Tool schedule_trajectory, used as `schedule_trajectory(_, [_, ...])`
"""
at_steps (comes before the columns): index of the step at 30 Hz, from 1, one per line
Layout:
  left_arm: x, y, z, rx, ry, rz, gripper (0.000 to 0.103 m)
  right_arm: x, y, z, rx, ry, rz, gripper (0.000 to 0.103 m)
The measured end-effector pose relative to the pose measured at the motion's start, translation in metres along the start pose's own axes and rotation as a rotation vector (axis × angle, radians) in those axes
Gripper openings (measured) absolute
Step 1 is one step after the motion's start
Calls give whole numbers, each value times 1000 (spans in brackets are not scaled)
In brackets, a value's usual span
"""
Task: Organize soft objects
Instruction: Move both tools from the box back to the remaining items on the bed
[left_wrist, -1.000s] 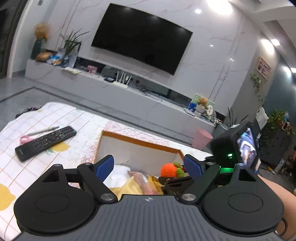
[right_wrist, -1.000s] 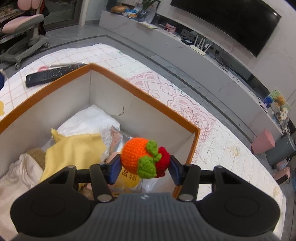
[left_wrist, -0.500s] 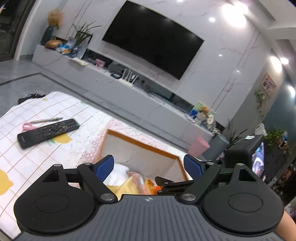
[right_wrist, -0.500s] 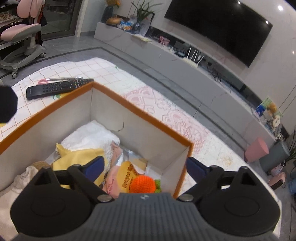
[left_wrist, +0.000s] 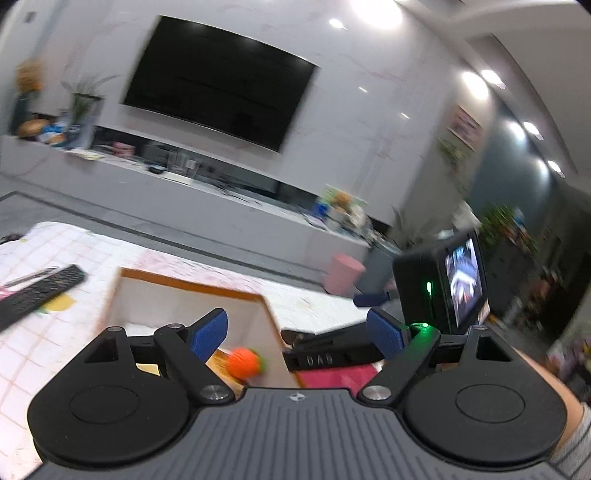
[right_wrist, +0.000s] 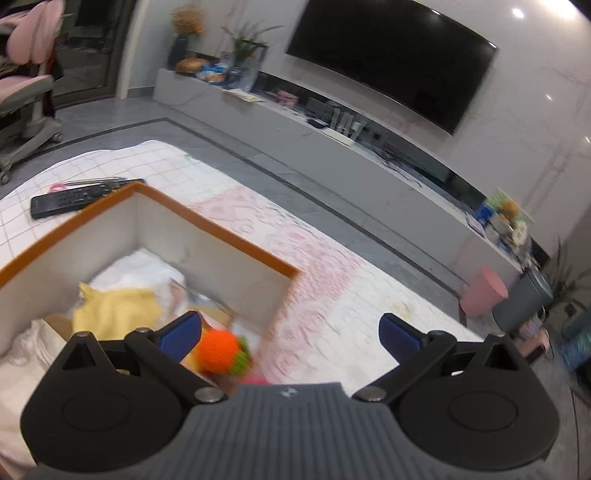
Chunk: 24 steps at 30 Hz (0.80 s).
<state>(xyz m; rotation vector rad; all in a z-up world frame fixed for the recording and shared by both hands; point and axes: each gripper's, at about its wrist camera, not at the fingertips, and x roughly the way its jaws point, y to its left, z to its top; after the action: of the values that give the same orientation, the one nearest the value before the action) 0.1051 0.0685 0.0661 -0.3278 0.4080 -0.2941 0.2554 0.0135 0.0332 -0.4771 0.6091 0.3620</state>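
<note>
Our right gripper (right_wrist: 290, 332) and left gripper (left_wrist: 297, 330) both gape wide, empty; the orange toy (right_wrist: 218, 351) lies in the box (right_wrist: 221, 230).

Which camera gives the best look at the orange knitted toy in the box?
The right wrist view: the orange knitted toy shows its orange body and green leaves, lying inside the box near its corner. In the left wrist view the toy is smaller, blurred and partly behind a gripper finger.
</note>
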Motion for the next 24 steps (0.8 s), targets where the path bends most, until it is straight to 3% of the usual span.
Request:
schedule_trajectory(5, [13, -42, -21, 105, 42, -49, 100, -27, -38, -40, 47, -18, -63, 100])
schedule_trajectory(10, [18, -83, -43, 230, 46, -40, 100, -45, -73, -79, 64, -13, -125, 100])
schedule_trajectory(14, [20, -102, -64, 167, -4, -100, 100, -57, -106, -105, 133, -31, -156, 100])
schedule_trajectory(18, [37, -116, -88, 78, 1, -134, 100, -60, -139, -133, 256, -33, -164, 100])
schedule_trajectory(21, [54, -131, -106, 91, 10, -117, 100, -55, -158, -155, 313, -18, -154, 100])
schedule_trajectory(24, [73, -151, -126, 170, 39, -129, 100, -47, -174, -171, 348, 7, -168, 100])
